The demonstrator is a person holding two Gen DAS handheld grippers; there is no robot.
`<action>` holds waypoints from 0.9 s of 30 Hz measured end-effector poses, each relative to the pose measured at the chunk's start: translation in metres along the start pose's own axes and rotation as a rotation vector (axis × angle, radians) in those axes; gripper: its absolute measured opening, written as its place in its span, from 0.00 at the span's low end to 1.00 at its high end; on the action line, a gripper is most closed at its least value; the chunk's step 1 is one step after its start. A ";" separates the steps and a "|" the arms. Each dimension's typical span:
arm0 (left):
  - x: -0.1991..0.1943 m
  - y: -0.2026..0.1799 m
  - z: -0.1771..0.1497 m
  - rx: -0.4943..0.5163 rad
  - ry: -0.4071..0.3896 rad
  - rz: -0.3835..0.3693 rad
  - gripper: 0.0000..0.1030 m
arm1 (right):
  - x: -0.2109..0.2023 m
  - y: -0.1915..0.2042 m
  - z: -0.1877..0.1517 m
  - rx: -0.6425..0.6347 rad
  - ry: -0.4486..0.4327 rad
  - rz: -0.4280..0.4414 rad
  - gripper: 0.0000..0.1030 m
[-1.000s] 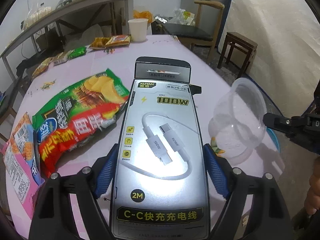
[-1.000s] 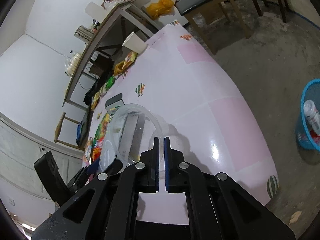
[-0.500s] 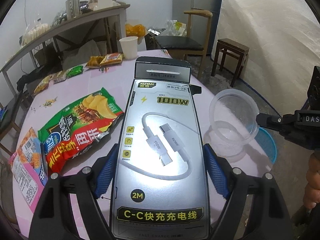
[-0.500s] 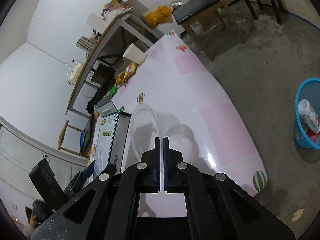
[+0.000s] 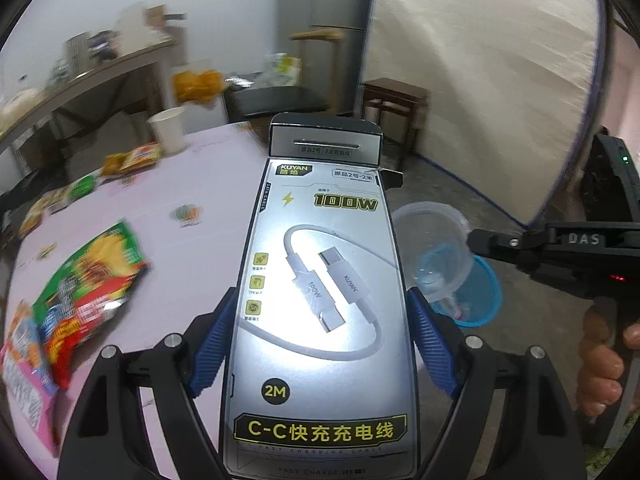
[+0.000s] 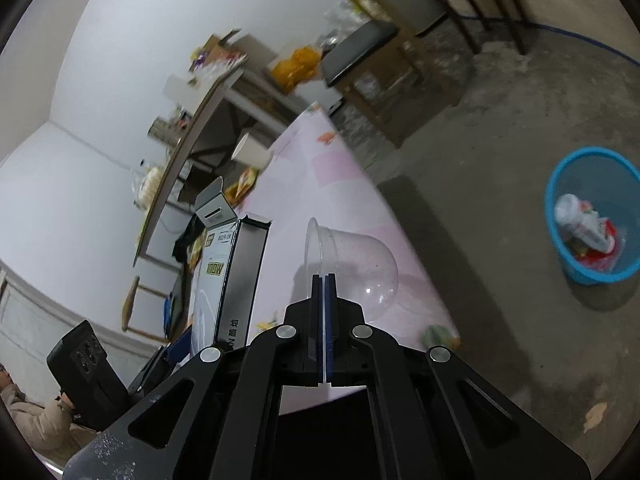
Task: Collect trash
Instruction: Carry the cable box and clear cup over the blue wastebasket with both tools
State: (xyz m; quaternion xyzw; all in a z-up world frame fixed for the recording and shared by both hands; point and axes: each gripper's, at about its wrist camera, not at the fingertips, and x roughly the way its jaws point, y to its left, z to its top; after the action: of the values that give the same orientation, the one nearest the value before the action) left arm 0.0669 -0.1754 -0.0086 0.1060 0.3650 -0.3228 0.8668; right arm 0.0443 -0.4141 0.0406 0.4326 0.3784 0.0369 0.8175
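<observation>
Left gripper (image 5: 320,340) clamped on a cable box (image 5: 324,300) filling lower centre, bottom edge cut off. Right gripper (image 6: 324,312) pinched nearly shut on the rim of a clear cup (image 6: 352,268), held sideways at frame centre. Cup's far wall hard to trace against the pink table (image 6: 344,184). Blue bin (image 6: 592,220) at right edge on the floor, holding wrappers and probably a bottle. Chip bag (image 5: 92,280) lower left, blurred. Paper cup (image 5: 168,134) and small packets (image 5: 132,158) upper left, smeared by motion.
</observation>
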 end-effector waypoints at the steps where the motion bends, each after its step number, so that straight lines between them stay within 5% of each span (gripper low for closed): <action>1: 0.002 -0.010 0.002 0.014 0.000 -0.021 0.77 | -0.005 -0.004 0.001 0.009 -0.009 -0.004 0.00; 16: 0.086 -0.145 0.025 0.155 0.175 -0.317 0.77 | -0.080 -0.118 -0.012 0.275 -0.158 -0.144 0.00; 27: 0.202 -0.232 0.028 0.227 0.383 -0.370 0.77 | -0.075 -0.228 -0.010 0.538 -0.192 -0.225 0.00</action>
State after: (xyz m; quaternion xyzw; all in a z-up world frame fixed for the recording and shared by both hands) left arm 0.0412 -0.4625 -0.1182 0.1927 0.4967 -0.4884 0.6911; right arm -0.0761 -0.5783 -0.0862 0.5903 0.3412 -0.1965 0.7046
